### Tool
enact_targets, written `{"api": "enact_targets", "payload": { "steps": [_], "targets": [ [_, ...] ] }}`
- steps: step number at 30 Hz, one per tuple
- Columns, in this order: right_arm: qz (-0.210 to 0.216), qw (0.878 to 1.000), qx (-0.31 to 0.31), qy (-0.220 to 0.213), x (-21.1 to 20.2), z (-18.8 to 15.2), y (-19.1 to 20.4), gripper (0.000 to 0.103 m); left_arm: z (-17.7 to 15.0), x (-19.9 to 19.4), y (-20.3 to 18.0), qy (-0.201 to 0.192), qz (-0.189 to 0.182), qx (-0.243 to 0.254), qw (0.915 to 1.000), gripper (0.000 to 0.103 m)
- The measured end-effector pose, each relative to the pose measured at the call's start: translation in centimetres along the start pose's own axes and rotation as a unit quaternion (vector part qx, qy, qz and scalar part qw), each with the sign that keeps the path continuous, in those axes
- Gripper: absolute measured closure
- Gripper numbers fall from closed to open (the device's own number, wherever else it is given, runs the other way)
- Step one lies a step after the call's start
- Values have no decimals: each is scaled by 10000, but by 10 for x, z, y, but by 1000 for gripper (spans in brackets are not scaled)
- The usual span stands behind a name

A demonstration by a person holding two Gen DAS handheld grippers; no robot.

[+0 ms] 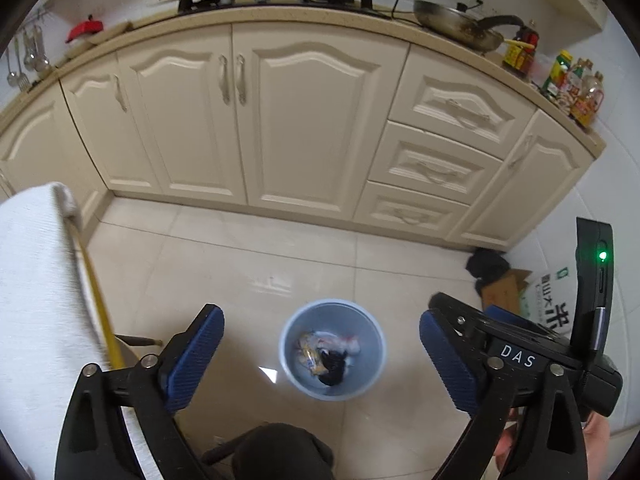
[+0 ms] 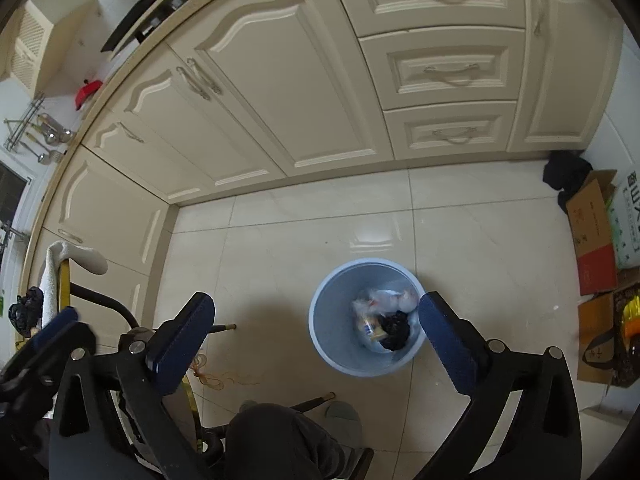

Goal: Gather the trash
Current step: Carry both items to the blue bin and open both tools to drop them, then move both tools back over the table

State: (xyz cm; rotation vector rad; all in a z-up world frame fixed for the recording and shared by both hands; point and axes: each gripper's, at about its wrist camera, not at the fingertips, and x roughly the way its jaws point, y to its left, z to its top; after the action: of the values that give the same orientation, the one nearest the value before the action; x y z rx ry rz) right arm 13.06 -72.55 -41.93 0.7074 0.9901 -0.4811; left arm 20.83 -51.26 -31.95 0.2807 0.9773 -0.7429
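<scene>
The trash point(image 1: 326, 354) lies in a blue bin point(image 1: 289, 344) on the floor, down between the wide-open fingers of the left gripper point(image 1: 322, 354). The right gripper point(image 2: 316, 342) hangs above the bin too, fingers spread wide and holding nothing. A black bag point(image 2: 394, 330) sits among the white scraps.

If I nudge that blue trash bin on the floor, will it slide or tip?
The blue trash bin looks like thin plastic on glossy tile, so it would probably slide easily. Only a few wrappers and a black bag lie inside, so it is likely light and tippable.
</scene>
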Motion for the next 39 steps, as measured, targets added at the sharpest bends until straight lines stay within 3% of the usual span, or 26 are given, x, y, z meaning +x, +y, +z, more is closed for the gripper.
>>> {"api": "enact_targets", "payload": {
  "steps": [10,23,32,39],
  "targets": [
    [63,9999,-32,-111,-22,-14,18,0,-43,-65,0,-343,95,-13,9994,5],
    [409,9944,-592,-774,-98,-20,93,0,-109,-200,52,-1181,236,-322,9922,1],
    [828,9808,-1322,-1173,-146,-37,176,0,-165,-297,95,-1818,496,-726,9794,1],
    [1196,9624,-2074,-1284,-169,-69,247,0,-232,-367,131,-2236,1083,-1190,9613,1]
  ]
}}
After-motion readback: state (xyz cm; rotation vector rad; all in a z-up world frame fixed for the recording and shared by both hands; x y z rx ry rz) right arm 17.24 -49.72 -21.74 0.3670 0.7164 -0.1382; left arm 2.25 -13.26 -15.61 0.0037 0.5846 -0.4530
